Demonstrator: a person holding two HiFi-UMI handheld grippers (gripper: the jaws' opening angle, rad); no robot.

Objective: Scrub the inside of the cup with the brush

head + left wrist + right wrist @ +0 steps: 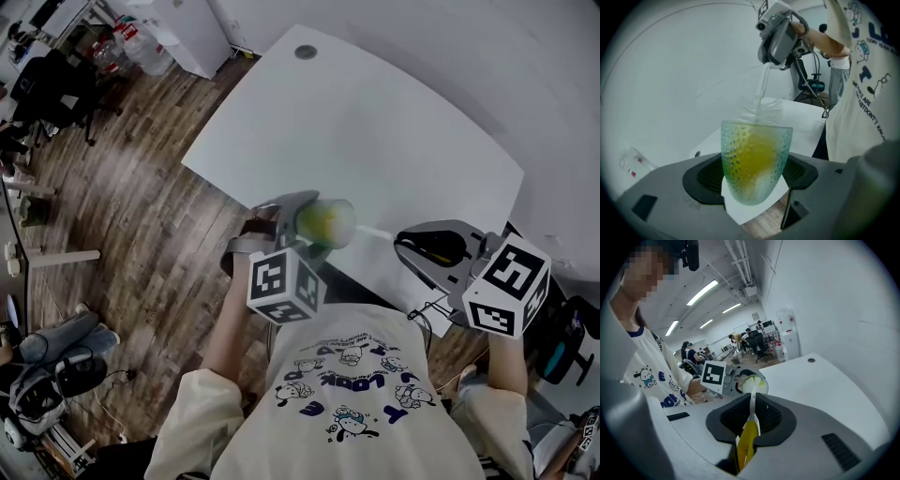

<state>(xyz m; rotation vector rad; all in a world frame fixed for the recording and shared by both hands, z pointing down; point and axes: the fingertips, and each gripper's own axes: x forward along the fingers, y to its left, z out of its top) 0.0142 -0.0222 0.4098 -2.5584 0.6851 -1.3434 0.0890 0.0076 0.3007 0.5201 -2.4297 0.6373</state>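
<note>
The left hand-held gripper (755,178) squeezes the cup (325,223), up over the bench's (375,131) near edge. The right hand-held gripper (752,416) pinches the brush (746,446), bristles at the cup's mouth. I think the deep scrubbing is not done yet.

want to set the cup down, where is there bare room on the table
The white table is bare all over, from the grommet hole at its far corner to the near edge. It's crowded only over that near edge, where the left gripper holds the cup and the right gripper holds the brush at its mouth.
</note>
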